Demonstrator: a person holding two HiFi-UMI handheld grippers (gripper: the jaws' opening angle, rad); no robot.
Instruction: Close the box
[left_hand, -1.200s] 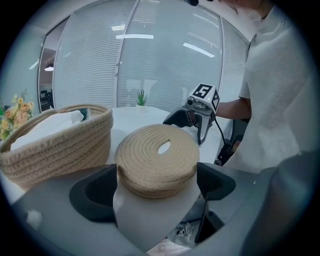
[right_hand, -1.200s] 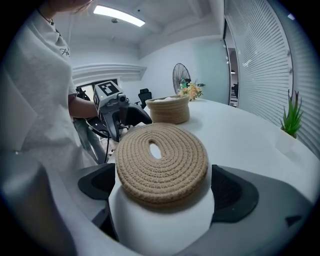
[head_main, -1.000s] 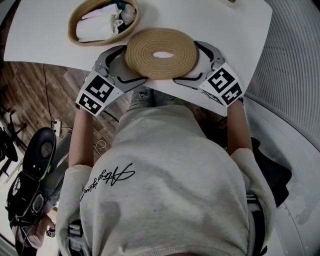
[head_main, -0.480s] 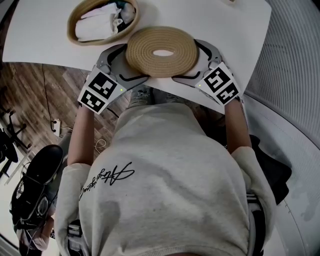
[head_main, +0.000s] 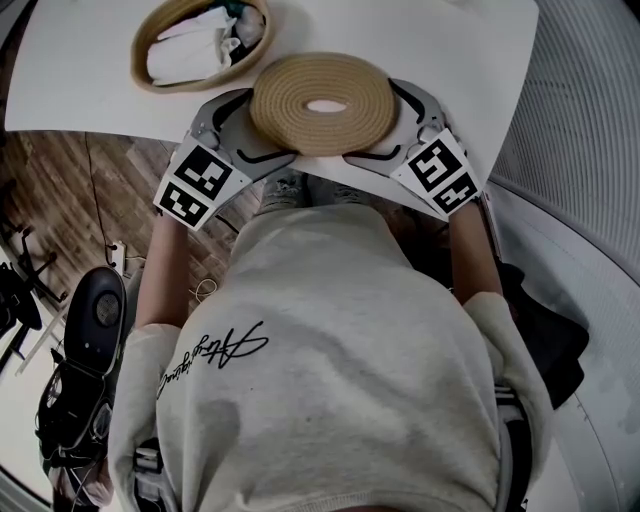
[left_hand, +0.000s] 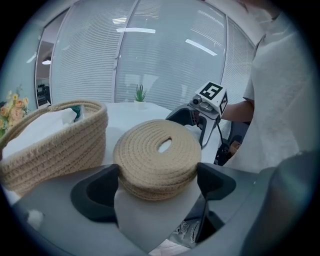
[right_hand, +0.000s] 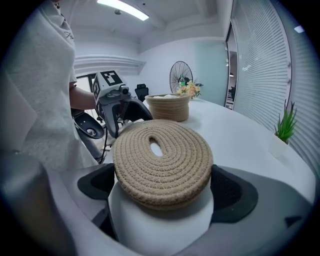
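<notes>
Our left gripper (left_hand: 157, 175) and right gripper (right_hand: 161, 177) each pinch the woven lid (head_main: 290, 100) by its rim, from opposite sides, at the near edge of the table (head_main: 430, 40). The open basket (left_hand: 60, 145) stands apart to our left, with cloth (head_main: 195, 50) inside. We judge the soft lid could buckle or slip if one side pulls harder, or land crooked.

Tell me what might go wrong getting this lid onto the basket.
The left tool and right tool pinch the soft woven lid only by its rim; if they move unevenly it may buckle or slip.
Cloth piles up near the basket rim and may keep the lid from seating.
The basket sits near the table edge; a push could slide it off.
</notes>
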